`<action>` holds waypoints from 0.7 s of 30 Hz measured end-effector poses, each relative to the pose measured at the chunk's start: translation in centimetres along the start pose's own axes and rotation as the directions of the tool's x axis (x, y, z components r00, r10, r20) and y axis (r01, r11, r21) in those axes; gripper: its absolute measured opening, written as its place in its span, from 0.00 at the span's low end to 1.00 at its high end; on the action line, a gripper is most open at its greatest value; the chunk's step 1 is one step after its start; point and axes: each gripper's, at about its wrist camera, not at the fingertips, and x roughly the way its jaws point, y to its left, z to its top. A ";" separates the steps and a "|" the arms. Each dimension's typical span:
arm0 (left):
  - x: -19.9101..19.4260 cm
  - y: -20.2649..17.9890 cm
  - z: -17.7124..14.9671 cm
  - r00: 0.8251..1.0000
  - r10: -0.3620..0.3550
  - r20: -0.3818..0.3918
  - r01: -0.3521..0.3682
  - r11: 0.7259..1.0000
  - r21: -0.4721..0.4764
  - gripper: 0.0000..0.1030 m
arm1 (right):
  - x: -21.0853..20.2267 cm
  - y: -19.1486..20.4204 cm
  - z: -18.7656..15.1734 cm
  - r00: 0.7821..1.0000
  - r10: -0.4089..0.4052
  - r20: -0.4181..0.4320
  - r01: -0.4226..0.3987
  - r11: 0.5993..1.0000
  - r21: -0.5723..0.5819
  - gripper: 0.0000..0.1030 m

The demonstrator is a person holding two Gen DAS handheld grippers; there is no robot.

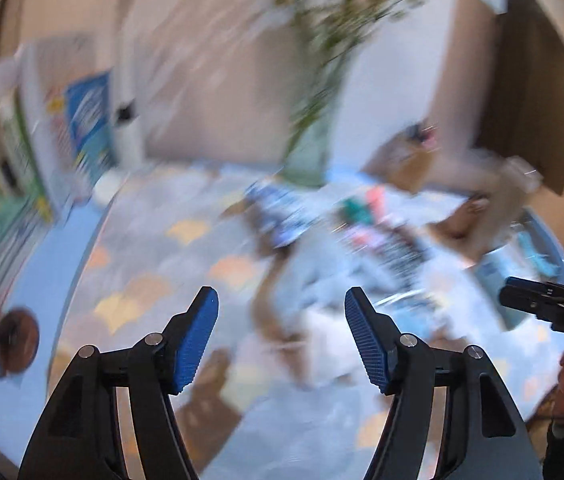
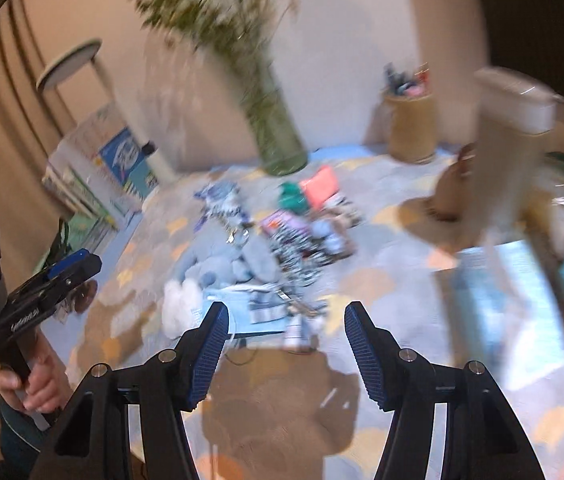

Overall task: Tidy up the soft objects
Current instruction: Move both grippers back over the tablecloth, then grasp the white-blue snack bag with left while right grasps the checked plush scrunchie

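Home living room or playroom. Evidence: patterned blue rug (image 2: 382, 280) strewn with soft toys and clothes (image 2: 282, 240), glass vase of green branches (image 2: 277, 136), woven basket (image 2: 412, 128), round side table (image 2: 69, 64), beige curtains (image 2: 9, 92).

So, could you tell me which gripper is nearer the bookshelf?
Left. The left gripper is on the bookshelf's side; the right gripper is further across the mat.
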 end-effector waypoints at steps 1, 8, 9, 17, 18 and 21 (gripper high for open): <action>0.8 1.0 -0.7 1.000 0.016 -0.020 -0.016 1.000 -0.015 0.62 | 1.5 0.2 -0.4 1.000 -0.012 -0.013 0.012 1.000 -0.006 0.57; 6.0 4.7 -3.4 0.990 0.078 -0.117 -0.089 0.992 -0.088 0.62 | 8.3 -0.9 -2.5 0.997 -0.077 -0.031 0.076 0.997 -0.021 0.57; 6.5 5.1 -3.8 0.988 0.080 -0.130 -0.093 0.991 -0.099 0.62 | 8.7 -1.2 -2.7 0.996 -0.088 -0.029 0.087 0.996 -0.018 0.57; 6.7 4.9 -3.5 0.983 0.048 -0.176 -0.064 0.994 -0.086 0.62 | 9.3 -2.9 -2.7 0.994 -0.097 -0.058 0.100 0.994 0.048 0.57; 6.4 4.9 -3.1 0.983 0.036 -0.179 -0.053 0.995 -0.086 0.62 | 9.2 -2.9 -2.4 0.992 -0.097 -0.077 0.101 0.994 0.050 0.57; 4.7 3.8 -0.3 0.986 0.049 -0.161 -0.056 0.998 -0.036 0.62 | 8.5 -1.7 -0.2 0.989 -0.101 -0.106 0.103 0.995 0.015 0.57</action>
